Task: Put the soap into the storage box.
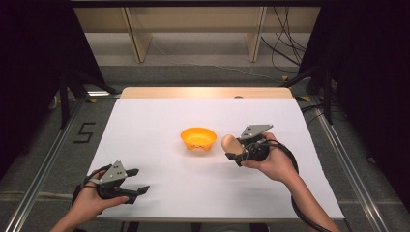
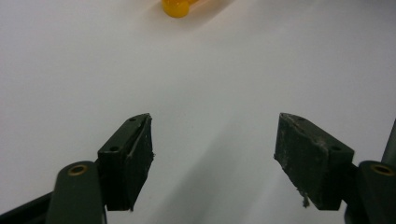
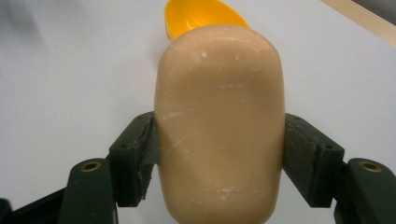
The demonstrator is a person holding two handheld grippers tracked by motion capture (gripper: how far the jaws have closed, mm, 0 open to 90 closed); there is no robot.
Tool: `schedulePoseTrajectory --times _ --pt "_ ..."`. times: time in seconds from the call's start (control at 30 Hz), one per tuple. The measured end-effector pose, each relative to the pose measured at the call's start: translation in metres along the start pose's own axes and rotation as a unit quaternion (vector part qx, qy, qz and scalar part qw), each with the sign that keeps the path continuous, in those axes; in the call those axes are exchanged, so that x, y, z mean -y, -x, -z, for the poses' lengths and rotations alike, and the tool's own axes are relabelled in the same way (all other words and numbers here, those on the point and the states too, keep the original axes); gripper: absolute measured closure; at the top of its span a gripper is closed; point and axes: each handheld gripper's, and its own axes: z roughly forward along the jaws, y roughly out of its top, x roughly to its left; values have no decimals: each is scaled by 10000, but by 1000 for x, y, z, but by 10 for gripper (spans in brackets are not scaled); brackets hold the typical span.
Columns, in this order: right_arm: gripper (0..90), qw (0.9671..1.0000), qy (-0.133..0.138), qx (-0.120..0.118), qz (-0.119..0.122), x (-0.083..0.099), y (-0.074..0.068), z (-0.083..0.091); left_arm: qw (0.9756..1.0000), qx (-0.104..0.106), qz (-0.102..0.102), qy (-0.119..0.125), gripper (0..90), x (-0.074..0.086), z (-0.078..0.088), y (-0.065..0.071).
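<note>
On the desk: white, smooth, open all round.
Right gripper: jaws clamp rounded tan loaf.
Left gripper: jaws apart, empty.
Bowl: orange, glossy.

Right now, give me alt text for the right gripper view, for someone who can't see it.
The right gripper is shut on a rounded tan bread roll, a black jaw pressing each side. Behind the roll, an orange bowl sits on the white table.

high view overhead; all 3 views share orange bowl.
</note>
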Motion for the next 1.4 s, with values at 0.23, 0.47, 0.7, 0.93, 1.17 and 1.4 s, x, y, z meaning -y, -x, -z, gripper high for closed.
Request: schedulePoseTrajectory --times 0.23,0.47,0.7,0.93,1.17,1.4 --pt "335 10000 12 -14 -45 -4 1 -2 10000 6 42 40 276 0 -1 1" --pt "335 9999 18 -29 -121 -8 3 -4 9999 37 82 -76 276 0 1 0" --pt "335 9999 129 12 -90 -9 5 -6 10000 16 85 -27 276 0 0 0" --pt "335 9998 166 -11 -114 -10 6 -8 9999 -33 137 60 276 0 -1 1" --pt "335 9997 211 0 -126 -11 7 -10 9999 -18 102 18 276 0 0 1" --pt "335 9995 258 -11 -198 -13 9 -11 9998 14 166 77 276 0 0 2"
